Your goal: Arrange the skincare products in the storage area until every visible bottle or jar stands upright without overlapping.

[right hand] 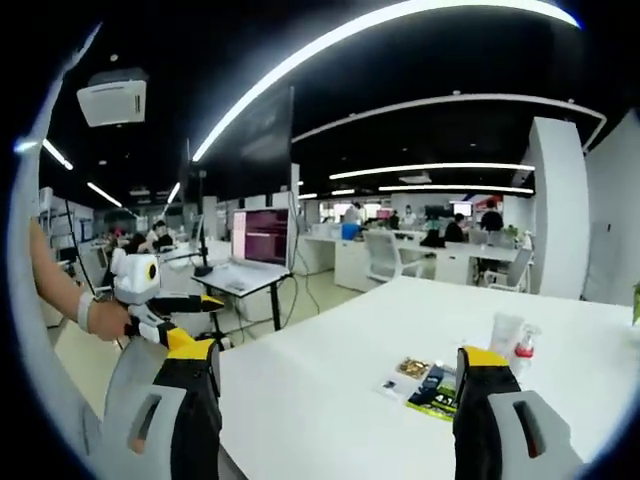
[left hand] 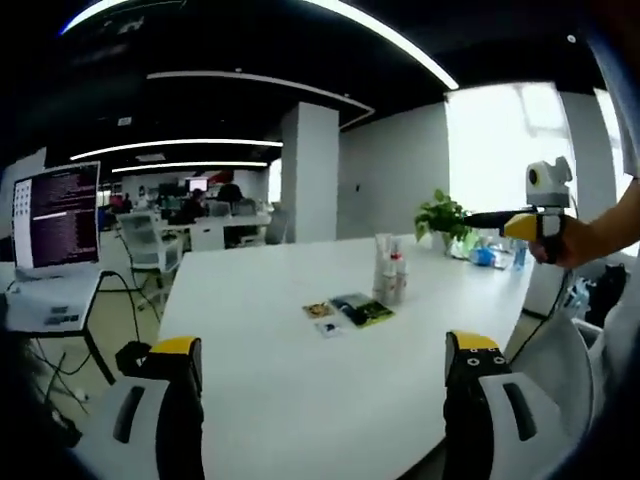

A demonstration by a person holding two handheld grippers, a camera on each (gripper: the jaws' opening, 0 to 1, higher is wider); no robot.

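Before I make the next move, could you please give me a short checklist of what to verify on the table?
1. Left hand-held gripper open and empty: ok; jaws stand wide apart with nothing between them.
2. Right hand-held gripper open and empty: ok.
3. Bottles upright: cannot tell for all; the cluster looks upright but is too far away to separate.
4. Bottles not overlapping: not ok; they stand bunched tightly together.
5. Flat packets clear of the bottles: not ok; they lie right beside the cluster.
6. Grippers within working distance: not ok; both hover well short of the bottles, above the near part of the table.
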